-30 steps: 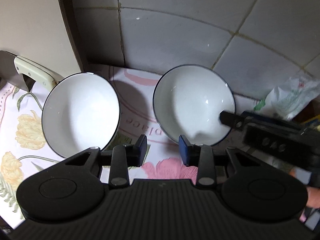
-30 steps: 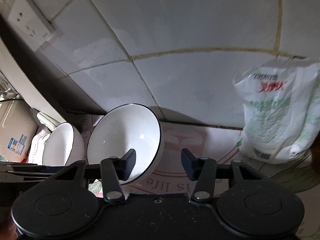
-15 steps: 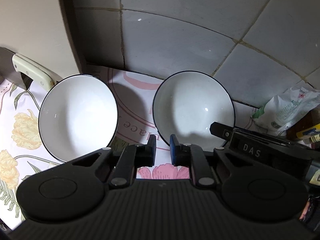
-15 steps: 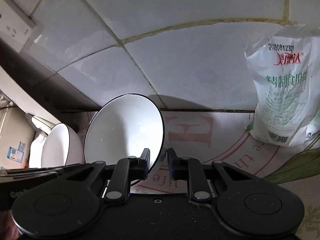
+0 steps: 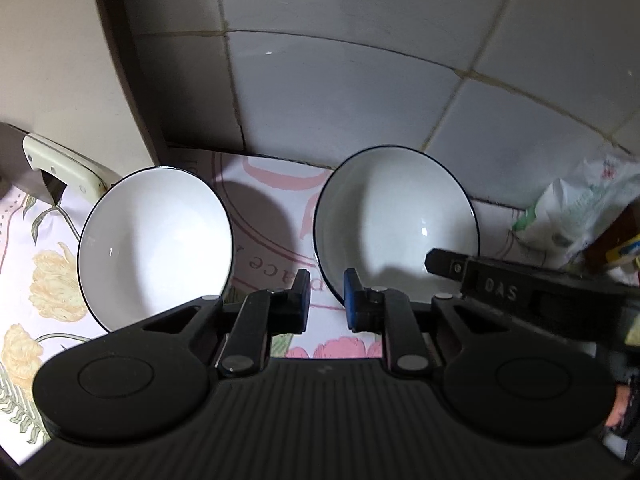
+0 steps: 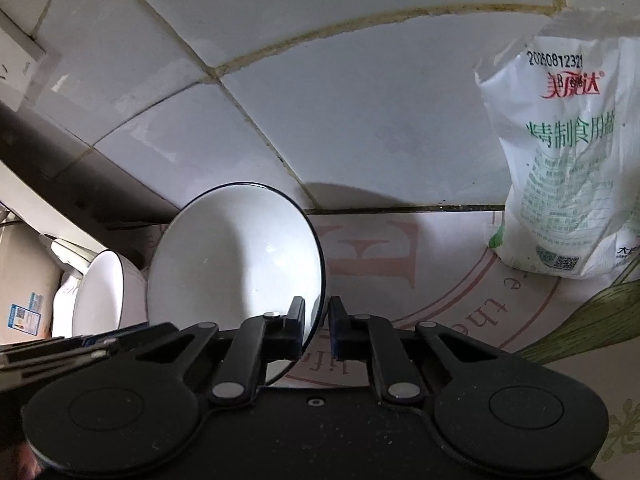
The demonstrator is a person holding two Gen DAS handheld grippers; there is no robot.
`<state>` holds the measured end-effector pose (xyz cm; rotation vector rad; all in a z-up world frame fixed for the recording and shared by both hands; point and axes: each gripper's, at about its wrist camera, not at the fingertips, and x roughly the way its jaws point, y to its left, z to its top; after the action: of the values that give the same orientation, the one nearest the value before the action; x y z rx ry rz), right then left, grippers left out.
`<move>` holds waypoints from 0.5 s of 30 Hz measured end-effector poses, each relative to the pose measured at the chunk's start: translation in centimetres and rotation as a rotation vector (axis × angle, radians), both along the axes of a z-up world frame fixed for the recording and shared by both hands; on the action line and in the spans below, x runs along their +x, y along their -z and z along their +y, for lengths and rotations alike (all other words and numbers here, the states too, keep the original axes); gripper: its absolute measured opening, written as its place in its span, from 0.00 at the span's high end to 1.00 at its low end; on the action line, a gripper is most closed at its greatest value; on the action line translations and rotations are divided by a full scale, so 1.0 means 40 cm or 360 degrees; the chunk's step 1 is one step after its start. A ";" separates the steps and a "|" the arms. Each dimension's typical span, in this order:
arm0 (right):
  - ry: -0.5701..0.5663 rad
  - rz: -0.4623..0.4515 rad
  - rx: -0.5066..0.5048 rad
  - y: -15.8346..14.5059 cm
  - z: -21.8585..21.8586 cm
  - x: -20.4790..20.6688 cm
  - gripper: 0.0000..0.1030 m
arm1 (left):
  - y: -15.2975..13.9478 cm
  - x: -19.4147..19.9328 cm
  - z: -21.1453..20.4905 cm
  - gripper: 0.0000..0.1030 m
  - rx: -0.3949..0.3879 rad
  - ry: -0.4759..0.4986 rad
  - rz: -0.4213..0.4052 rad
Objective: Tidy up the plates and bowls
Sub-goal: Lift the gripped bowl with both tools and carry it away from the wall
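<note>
Bowl by the bag [image 5: 392, 216] [image 6: 232, 256], white with a thin dark rim, open side up on the bench, well back near the tiled wall [image 5: 340, 92]. Underneath, a flowered cloth [image 5: 264, 184] with pink lettering. Caught at its rim by the right tongs [image 6: 316, 328]: one finger inside the bowl, the other outside, jaws just closed down, clenched on the rim between the pads. From the left wrist view, the same tongs reaching in from the side to that bowl's edge.

Bowl by the knife [image 5: 156, 240] [image 6: 100, 292], a match in colour and rim, off toward the corner, apart from the first with a strip of cloth between. Just beside it, a cream-handled knife [image 5: 60, 164]. Untouched by either tongs.

Left tongs [image 5: 326, 300] pointing down at the cloth between the two bowls, blue-padded finger close against the near rim of the bowl by the bag; touching or not, impossible to tell. Jaws there just drawn in, then eased a little wider. Narrow gap left, only cloth showing through it, nothing gripped: released.

White bag [image 6: 568, 160] with green and red print standing against the wall on the same cloth, well apart from the held bowl. Wall socket [image 6: 16, 68] high on the tiles at the edge of the right wrist view. Cardboard box [image 6: 24, 280] with a blue label beyond the bowl by the knife.
</note>
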<state>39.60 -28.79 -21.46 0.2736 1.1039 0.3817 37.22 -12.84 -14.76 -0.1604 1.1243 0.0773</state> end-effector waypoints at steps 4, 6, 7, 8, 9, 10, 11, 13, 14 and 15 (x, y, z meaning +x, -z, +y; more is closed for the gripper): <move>0.0022 0.0041 0.0034 0.019 -0.020 0.003 0.92 | 0.004 -0.013 -0.040 0.88 0.0087 0.0046 -0.0053; 0.0043 0.0071 0.0093 0.029 -0.035 0.007 0.92 | 0.006 -0.015 -0.050 0.88 0.0119 0.0049 -0.0078; 0.0048 0.0077 0.0105 0.032 -0.038 0.007 0.92 | 0.006 -0.015 -0.050 0.88 0.0117 0.0042 -0.0084; 0.0049 0.0076 0.0108 0.033 -0.039 0.008 0.92 | 0.006 -0.014 -0.047 0.89 0.0102 0.0028 -0.0083; 0.0046 0.0072 0.0101 0.032 -0.037 0.008 0.92 | 0.007 -0.013 -0.042 0.89 0.0084 0.0014 -0.0085; 0.0042 0.0067 0.0087 0.030 -0.032 0.005 0.91 | 0.007 -0.012 -0.037 0.90 0.0072 0.0011 -0.0083; 0.0038 0.0064 0.0075 0.023 -0.029 -0.001 0.90 | 0.008 -0.011 -0.035 0.91 0.0072 0.0024 -0.0072; 0.0044 0.0078 0.0068 0.017 -0.026 -0.009 0.89 | 0.006 -0.012 -0.030 0.91 0.0073 0.0056 -0.0055; 0.0049 0.0093 0.0070 0.014 -0.025 -0.013 0.89 | 0.003 -0.015 -0.024 0.91 0.0054 0.0058 -0.0054; 0.0060 0.0112 0.0075 0.011 -0.026 -0.018 0.88 | -0.001 -0.020 -0.019 0.91 0.0031 0.0059 -0.0053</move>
<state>38.88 -29.83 -21.90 0.3511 1.1585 0.3671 36.42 -13.59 -14.71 -0.1234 1.0927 0.0525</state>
